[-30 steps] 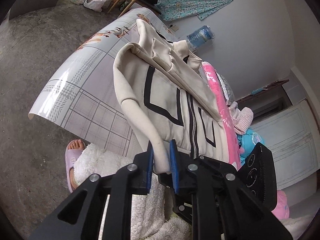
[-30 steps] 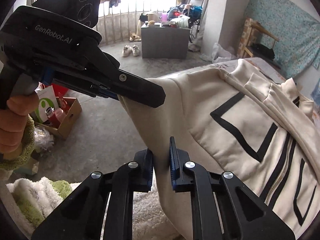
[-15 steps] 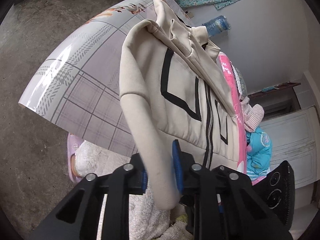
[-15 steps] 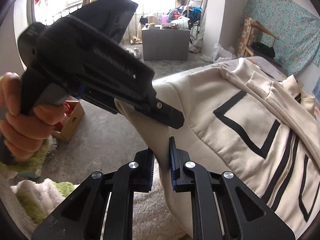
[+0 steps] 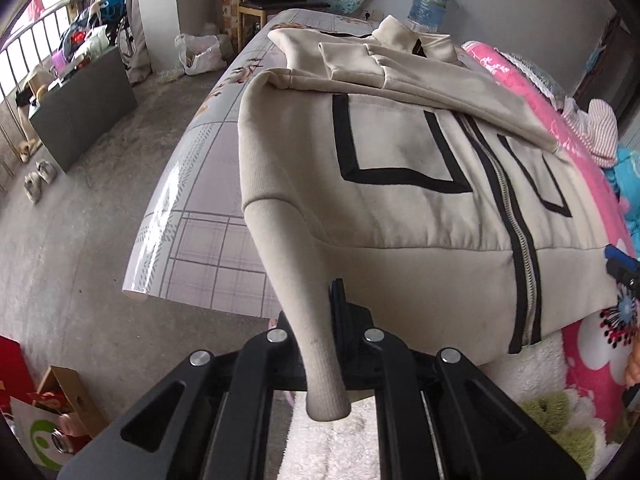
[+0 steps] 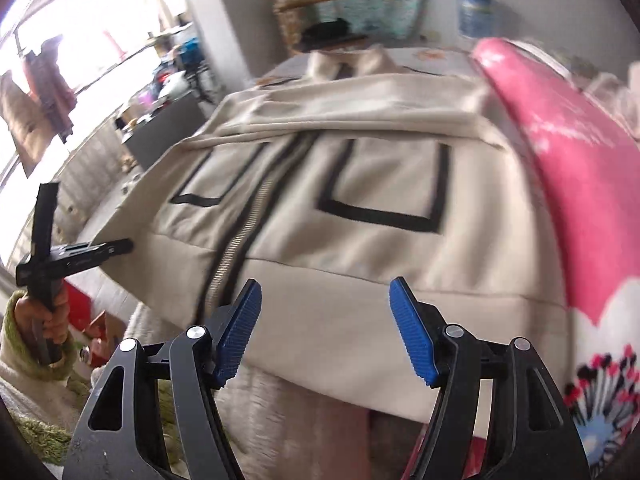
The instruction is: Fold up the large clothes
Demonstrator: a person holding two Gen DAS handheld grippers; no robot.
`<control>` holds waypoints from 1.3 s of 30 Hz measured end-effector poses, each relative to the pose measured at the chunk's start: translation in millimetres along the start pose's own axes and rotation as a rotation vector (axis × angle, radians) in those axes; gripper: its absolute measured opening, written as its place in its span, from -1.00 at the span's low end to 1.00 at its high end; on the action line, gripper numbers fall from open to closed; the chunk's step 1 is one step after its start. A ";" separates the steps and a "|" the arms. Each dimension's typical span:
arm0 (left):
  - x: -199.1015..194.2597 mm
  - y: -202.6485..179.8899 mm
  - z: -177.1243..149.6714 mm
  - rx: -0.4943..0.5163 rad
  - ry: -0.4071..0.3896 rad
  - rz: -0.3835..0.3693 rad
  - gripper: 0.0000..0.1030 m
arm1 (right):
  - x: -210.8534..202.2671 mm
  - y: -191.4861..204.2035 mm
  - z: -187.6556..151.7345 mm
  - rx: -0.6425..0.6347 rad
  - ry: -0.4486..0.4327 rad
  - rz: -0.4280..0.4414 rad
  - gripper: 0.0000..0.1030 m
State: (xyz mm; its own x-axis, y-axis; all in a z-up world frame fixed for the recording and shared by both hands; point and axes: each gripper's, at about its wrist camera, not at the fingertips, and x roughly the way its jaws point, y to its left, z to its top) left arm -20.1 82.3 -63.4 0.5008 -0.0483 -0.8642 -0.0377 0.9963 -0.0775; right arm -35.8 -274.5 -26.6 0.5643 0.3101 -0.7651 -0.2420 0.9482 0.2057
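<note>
The right hand-held gripper (image 6: 324,328) has let go of the hem and now gapes wide; the left hand-held gripper (image 5: 320,320) pinches the ribbed corner at 6 o'clock. The cream fleece jacket (image 5: 400,168) lies across the glossy desk (image 5: 200,208): soft, floppy, best gripped by its ribbing.

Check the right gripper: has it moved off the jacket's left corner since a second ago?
Yes. The right gripper now hangs open by the jacket hem near the zipper, rightward, far from the left gripper.
</note>
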 end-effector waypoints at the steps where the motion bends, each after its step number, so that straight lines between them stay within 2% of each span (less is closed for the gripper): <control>1: 0.1 -2.6 -1.5 0.017 -0.002 0.020 -0.86 | -4.0 -14.8 -6.1 0.042 0.000 -0.034 0.24; 4: 0.4 -6.1 -3.4 0.044 0.000 0.056 -0.86 | -12.6 -51.7 -24.8 0.158 0.000 -0.087 0.23; 10: 2.3 -10.1 -3.0 0.058 0.016 0.086 -0.85 | -21.9 -85.3 -43.6 0.256 -0.014 -0.083 0.23; 13: 4.5 -13.0 -3.1 0.070 0.020 0.106 -0.85 | -18.4 -90.6 -41.4 0.258 -0.004 -0.070 0.22; 15: 4.7 -14.4 -3.3 0.076 0.020 0.115 -0.85 | -14.0 -91.6 -42.2 0.271 0.019 -0.042 0.12; 18: 5.6 -15.8 -2.7 0.076 0.020 0.119 -0.85 | -11.1 -89.0 -45.2 0.291 0.050 -0.013 0.07; 26: 8.4 -15.9 -3.1 0.078 0.025 0.119 -0.85 | -7.3 -94.1 -44.3 0.350 0.077 0.041 -0.23; 36: 8.9 -13.3 -3.1 0.068 0.028 0.111 -0.84 | -10.5 -105.2 -43.2 0.438 0.119 0.146 -0.31; 39: 8.3 -14.5 -0.8 0.064 0.035 0.113 -0.84 | -8.0 -103.9 -39.0 0.427 0.136 0.135 -0.56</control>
State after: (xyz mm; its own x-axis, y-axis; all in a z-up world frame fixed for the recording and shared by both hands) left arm -16.0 67.4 -69.8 0.4662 0.0632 -0.8824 -0.0361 0.9980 0.0524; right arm -45.9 -378.2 -65.7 0.4348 0.4474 -0.7815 0.0570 0.8524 0.5197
